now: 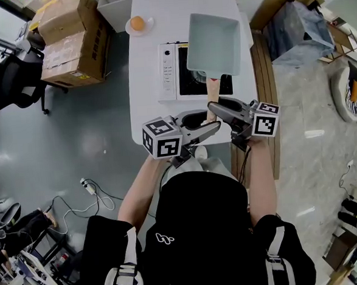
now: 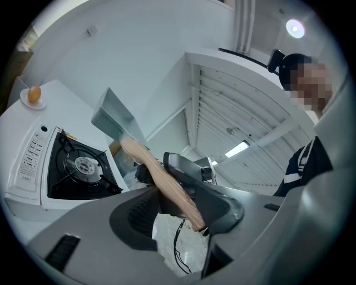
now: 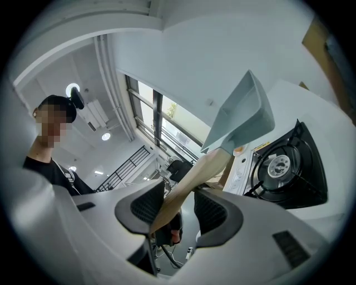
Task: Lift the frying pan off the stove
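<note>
The square pale-teal frying pan hangs in the air above the stove, whose burner lies bare under it. Its wooden handle runs back toward me. My right gripper is shut on the handle, with both pads against the wood. My left gripper comes in from the left and is shut on the handle's end, just behind the right one. In the right gripper view the pan tilts up over the burner.
The stove stands on a narrow white table. A small plate with an egg sits at the table's far left corner. Cardboard boxes and a chair stand on the floor to the left, a grey bag to the right.
</note>
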A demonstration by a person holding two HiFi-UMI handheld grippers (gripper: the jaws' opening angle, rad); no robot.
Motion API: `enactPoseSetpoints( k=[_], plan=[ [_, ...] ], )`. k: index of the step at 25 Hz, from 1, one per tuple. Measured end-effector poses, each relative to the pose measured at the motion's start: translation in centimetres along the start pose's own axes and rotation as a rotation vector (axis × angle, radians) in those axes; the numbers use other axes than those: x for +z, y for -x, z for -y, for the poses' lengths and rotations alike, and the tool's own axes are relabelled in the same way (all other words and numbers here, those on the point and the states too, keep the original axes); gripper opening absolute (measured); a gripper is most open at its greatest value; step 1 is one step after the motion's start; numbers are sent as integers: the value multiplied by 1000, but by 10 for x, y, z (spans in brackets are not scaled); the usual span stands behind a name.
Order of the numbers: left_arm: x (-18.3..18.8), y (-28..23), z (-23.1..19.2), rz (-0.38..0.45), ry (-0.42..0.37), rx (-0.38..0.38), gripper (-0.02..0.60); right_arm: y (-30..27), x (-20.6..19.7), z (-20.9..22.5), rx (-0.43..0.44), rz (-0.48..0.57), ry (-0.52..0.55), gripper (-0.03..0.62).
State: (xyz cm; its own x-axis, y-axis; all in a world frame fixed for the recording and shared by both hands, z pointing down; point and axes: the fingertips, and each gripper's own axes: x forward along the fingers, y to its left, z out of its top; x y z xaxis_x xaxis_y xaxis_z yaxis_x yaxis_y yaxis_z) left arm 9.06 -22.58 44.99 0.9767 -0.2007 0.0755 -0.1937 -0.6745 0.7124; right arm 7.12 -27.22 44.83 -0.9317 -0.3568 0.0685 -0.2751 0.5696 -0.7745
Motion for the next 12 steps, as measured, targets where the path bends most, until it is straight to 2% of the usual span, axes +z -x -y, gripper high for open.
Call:
enactPoseSetpoints(
  k=[12],
  plan=[
    [-1,-1,2,-2,-7,5,215,1,-1,-1,16,7,-8,175]
  ],
)
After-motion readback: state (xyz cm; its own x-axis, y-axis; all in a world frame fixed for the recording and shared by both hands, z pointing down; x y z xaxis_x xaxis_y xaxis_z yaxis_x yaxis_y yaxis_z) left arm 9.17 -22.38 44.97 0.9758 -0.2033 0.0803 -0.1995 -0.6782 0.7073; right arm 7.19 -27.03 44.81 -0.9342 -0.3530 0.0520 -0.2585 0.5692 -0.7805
